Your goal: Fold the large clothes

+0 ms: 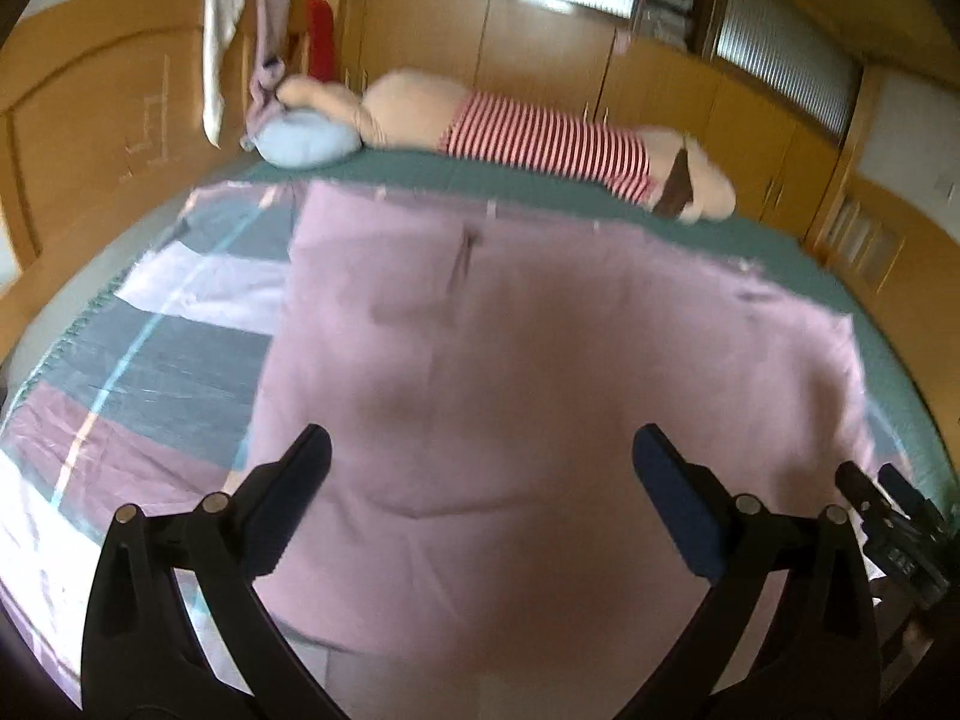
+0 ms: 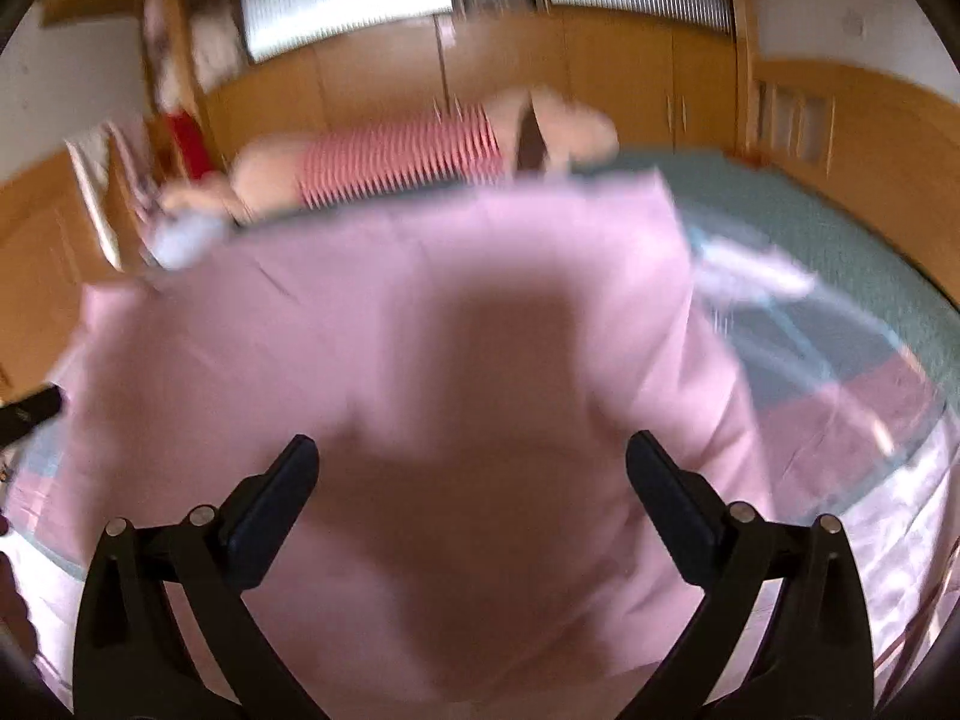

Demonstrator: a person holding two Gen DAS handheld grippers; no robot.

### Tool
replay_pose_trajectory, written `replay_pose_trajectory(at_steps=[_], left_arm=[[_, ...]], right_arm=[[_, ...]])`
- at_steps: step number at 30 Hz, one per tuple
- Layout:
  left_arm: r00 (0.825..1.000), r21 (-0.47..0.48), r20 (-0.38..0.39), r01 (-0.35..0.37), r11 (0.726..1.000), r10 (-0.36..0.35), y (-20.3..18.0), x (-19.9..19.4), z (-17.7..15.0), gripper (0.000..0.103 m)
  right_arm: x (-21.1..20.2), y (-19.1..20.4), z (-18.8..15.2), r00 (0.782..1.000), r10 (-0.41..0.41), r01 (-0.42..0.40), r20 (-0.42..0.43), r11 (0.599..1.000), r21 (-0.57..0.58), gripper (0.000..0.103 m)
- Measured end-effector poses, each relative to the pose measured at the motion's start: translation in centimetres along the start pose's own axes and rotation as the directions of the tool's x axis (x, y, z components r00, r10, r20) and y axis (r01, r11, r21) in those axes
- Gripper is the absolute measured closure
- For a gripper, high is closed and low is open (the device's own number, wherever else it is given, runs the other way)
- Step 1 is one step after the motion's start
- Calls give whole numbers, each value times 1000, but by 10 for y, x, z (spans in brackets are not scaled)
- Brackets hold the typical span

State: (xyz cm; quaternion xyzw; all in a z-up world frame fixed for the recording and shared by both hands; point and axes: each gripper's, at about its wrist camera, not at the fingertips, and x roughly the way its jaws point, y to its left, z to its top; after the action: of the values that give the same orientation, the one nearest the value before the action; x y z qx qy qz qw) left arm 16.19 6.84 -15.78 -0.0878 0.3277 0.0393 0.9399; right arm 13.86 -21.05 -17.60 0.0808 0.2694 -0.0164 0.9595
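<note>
At the bottom of the left wrist view the left gripper (image 1: 480, 468) stands spread wide, holding nothing; the right gripper (image 2: 471, 468) at the bottom of its own view is likewise spread and empty. Both hover over the pink garment (image 1: 540, 360), which fills the centre of each frame, laid out fairly flat on the bed (image 1: 780, 240). It looks light, thin and limp, so it should drape and slide rather than hold shape. Judging by the soft creases, a pinch at an edge or corner, such as the far right corner (image 2: 654, 186), would serve best; blur hides the hems. Beyond, at the top of the frame, lies a striped plush toy (image 1: 540, 138).
</note>
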Motion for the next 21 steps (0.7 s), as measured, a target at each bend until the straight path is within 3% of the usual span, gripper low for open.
replay_pose_trajectory(at_steps=[2, 5, 7, 9, 21], left_arm=[[1000, -8, 20, 4, 1000, -3, -4, -23, -4, 2], [998, 1, 31, 63, 998, -63, -16, -45, -7, 2], [997, 18, 64, 49, 999, -50, -23, -57, -13, 2], [995, 25, 96, 28, 999, -30, -27, -66, -18, 2], [997, 67, 74, 4, 998, -9, -55, -89, -45, 2]], right_arm=[[-29, 9, 6, 999, 13, -12, 44, 1000, -26, 1], [-59, 14, 2, 996, 8, -4, 86, 999, -43, 1], [-74, 12, -6, 995, -6, 10, 104, 999, -47, 1], [-84, 11, -10, 994, -18, 23, 105, 998, -53, 1], [-111, 28, -18, 977, -58, 94, 204, 981, -172, 1]])
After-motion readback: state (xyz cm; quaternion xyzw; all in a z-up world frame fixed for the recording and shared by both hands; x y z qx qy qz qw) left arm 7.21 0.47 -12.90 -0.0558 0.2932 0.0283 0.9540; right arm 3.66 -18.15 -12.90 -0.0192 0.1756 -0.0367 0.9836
